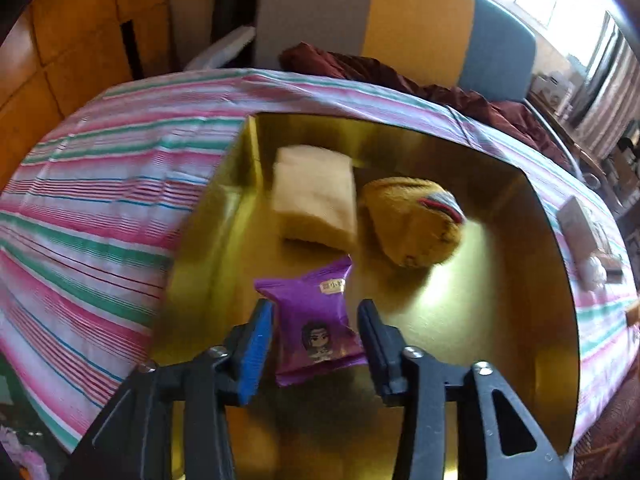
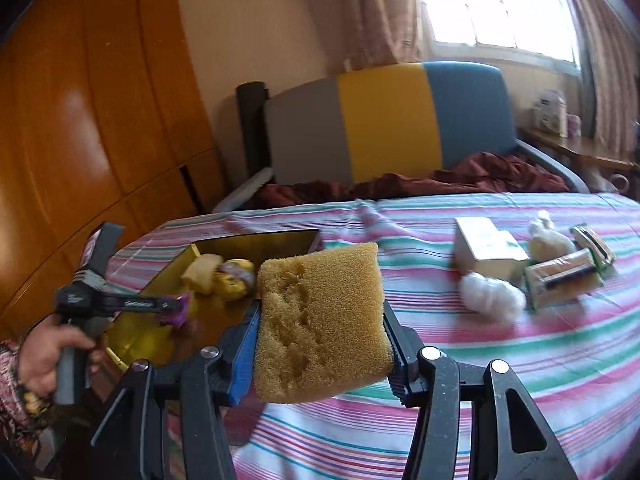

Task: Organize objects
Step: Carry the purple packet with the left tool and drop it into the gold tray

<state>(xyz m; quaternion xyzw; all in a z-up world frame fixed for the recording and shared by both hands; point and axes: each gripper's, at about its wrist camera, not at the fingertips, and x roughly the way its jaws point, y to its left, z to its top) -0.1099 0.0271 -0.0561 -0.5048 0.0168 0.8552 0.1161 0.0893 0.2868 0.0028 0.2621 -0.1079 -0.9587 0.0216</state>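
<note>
Right claw (image 2: 320, 344) pinches a porous, pitted yellow-brown sponge (image 2: 320, 320).

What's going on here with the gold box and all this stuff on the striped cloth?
A person is sorting items into a gold box with two handheld grippers. The left gripper stands open over a purple snack packet lying in the box, its fingers clear of the packet. A beige pad and a yellow plush pouch are already inside. The right gripper is shut on a yellow sponge above the striped tablecloth. Small boxes and white bags wait on the cloth.
</note>
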